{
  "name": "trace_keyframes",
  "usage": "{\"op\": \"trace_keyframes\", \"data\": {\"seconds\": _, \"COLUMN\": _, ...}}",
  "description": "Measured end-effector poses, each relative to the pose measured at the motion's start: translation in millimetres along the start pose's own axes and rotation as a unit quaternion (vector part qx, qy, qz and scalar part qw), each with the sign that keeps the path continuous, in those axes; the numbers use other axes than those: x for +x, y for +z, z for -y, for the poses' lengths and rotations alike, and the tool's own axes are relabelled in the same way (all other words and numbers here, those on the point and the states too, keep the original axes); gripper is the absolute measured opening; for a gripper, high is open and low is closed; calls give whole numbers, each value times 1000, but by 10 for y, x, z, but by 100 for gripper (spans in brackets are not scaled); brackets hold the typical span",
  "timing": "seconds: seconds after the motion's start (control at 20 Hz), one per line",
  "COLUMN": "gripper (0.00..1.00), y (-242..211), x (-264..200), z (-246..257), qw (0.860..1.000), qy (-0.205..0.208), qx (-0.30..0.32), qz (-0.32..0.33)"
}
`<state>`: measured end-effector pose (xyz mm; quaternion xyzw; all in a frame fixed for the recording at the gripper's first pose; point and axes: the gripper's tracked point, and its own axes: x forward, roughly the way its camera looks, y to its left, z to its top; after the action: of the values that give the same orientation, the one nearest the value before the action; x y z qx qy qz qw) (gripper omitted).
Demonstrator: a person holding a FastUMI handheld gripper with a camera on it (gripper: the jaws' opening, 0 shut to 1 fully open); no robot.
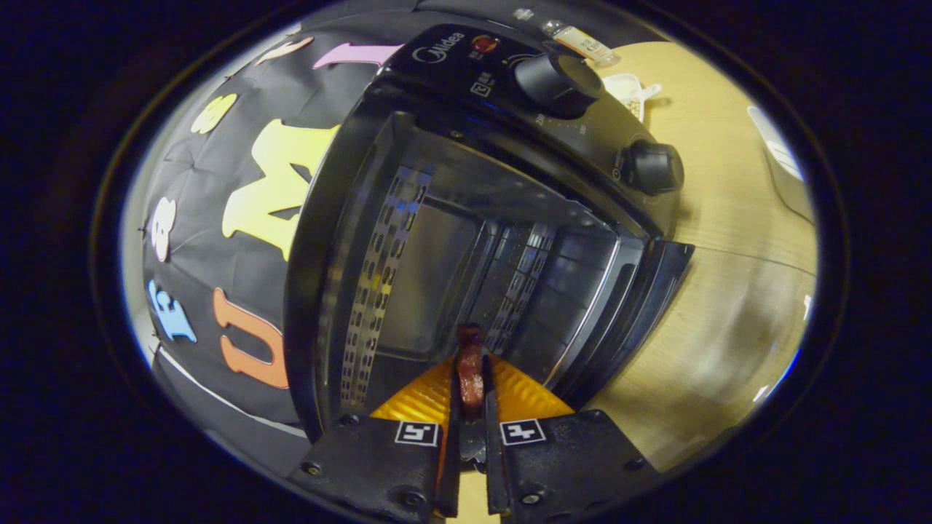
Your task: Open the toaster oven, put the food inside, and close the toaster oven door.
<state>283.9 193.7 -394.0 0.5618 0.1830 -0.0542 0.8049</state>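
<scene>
Gripper view: tool (470, 378) clenched on food (470, 364) (reddish strip), toaster oven (466, 276) gaping just beyond.

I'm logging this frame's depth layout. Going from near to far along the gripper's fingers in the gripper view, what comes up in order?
gripper shut on a reddish piece of food → open toaster oven door → oven cavity with its perforated side wall → cavity's back wall.

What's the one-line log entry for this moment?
stage: food going in | toaster oven: door open, cavity facing gripper | gripper: shut on food, just ahead of opening | table: wooden, beside oven
</scene>
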Motion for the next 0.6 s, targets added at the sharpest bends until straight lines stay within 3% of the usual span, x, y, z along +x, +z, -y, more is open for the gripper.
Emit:
{"op": "trace_keyframes", "data": {"seconds": 0.15, "gripper": 22, "y": -8, "x": 10, "z": 51, "qw": 999, "qy": -21, "qx": -45, "qz": 9}}
{"op": "trace_keyframes", "data": {"seconds": 0.2, "gripper": 31, "y": -19, "x": 18, "z": 78, "qw": 998, "qy": -29, "qx": -63, "qz": 7}}
{"op": "trace_keyframes", "data": {"seconds": 0.3, "gripper": 39, "y": -11, "x": 14, "z": 80, "qw": 994, "qy": -34, "qx": -99, "qz": 10}}
{"op": "trace_keyframes", "data": {"seconds": 0.6, "gripper": 88, "y": 28, "x": -49, "z": 116, "qw": 966, "qy": -54, "qx": -254, "qz": 10}}
